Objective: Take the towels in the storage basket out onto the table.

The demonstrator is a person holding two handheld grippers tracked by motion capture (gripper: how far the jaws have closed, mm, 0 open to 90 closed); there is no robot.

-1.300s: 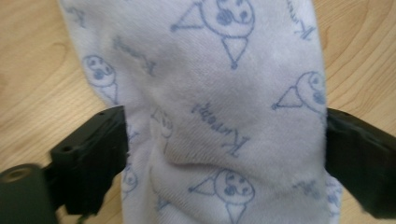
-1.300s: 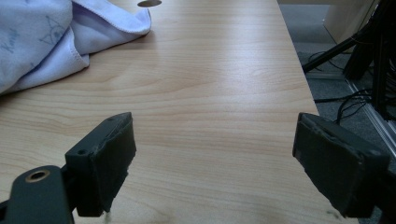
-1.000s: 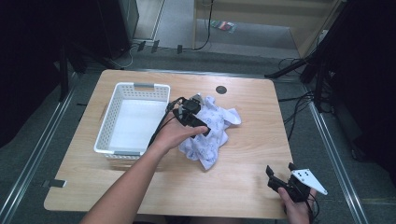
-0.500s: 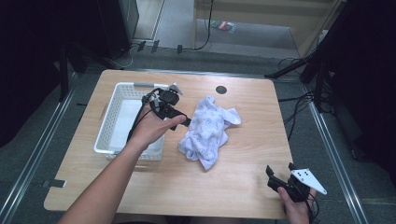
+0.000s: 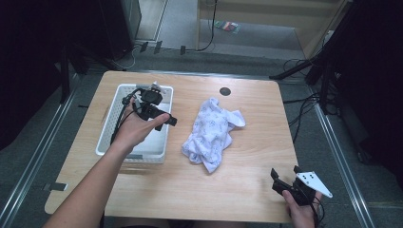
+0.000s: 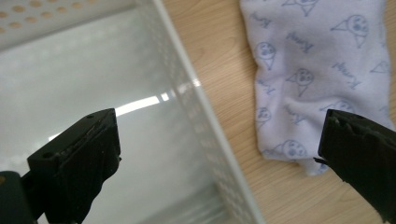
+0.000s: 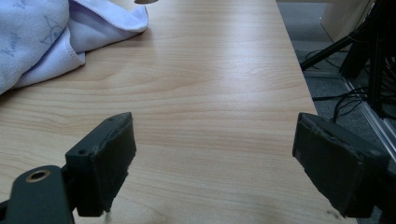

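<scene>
A crumpled white cloth [image 5: 211, 135] with a pale blue print lies in the middle of the wooden table [image 5: 247, 190]. To its left stands a white perforated basket [image 5: 110, 124] with nothing in it. My left gripper [image 5: 164, 114] hovers over the basket's right side, open and empty. In the left gripper view its jaws [image 6: 222, 126] straddle the basket wall [image 6: 205, 121], with the cloth [image 6: 317, 70] to the right. My right gripper [image 5: 286, 173] is at the table's near right corner, open and empty. In the right gripper view [image 7: 215, 130] the cloth [image 7: 42, 37] lies far ahead to the left.
A small black round disc [image 5: 225, 91] sits in the table top near the far edge. Cables [image 5: 304, 102] and dark stands lie on the floor to the right of the table. The table's right edge [image 7: 303, 93] runs close to my right gripper.
My left gripper has moved left, away from the cloth's top left to over the basket. The cloth stays on the table. The right gripper has not moved.
</scene>
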